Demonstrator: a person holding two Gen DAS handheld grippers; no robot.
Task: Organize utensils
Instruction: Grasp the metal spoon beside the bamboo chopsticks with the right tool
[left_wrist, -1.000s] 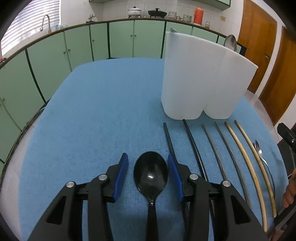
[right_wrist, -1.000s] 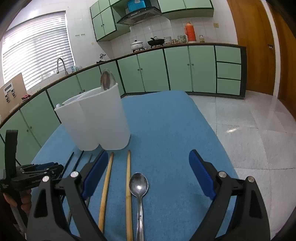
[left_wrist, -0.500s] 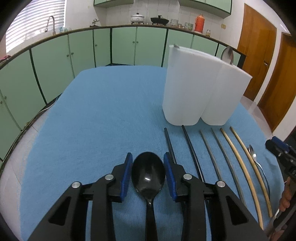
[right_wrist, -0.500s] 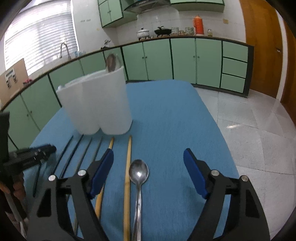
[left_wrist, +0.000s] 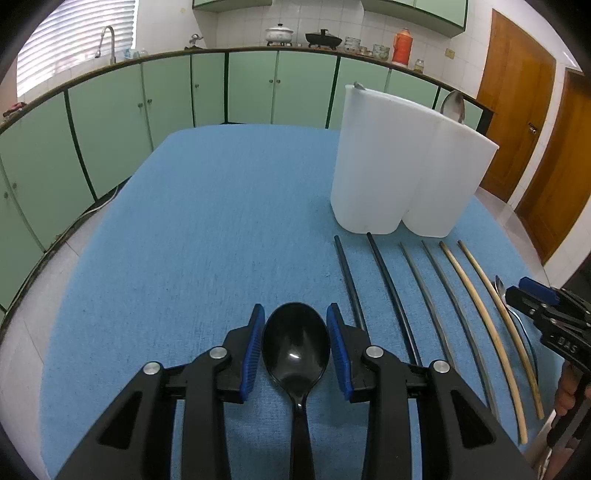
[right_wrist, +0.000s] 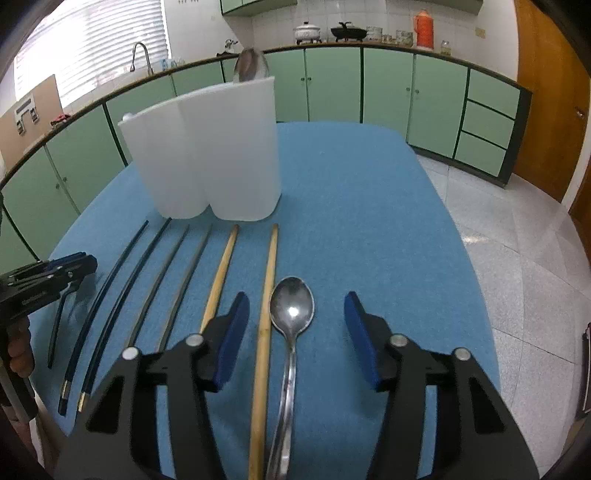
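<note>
Glossy black plastic, the rounded spoon (left_wrist: 295, 347) lies on the blue cloth table (left_wrist: 207, 236), your left hand-held gripper (left_wrist: 295, 345) tilted down and clamped on its bowl. Your right hand-held gripper (right_wrist: 295, 332), also tilted down, has just been closing; apart, it straddles the shiny steel spoon (right_wrist: 291, 314) and a bamboo chopstick (right_wrist: 266, 314).

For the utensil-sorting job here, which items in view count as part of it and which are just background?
Part of the job:
- black plastic spoon
- silver metal spoon
- two tan bamboo chopsticks
- four dark chopsticks
- white plastic utensil holder

Just background:
- orange flask
- white lidded pot
- black wok
- chrome tap
</note>
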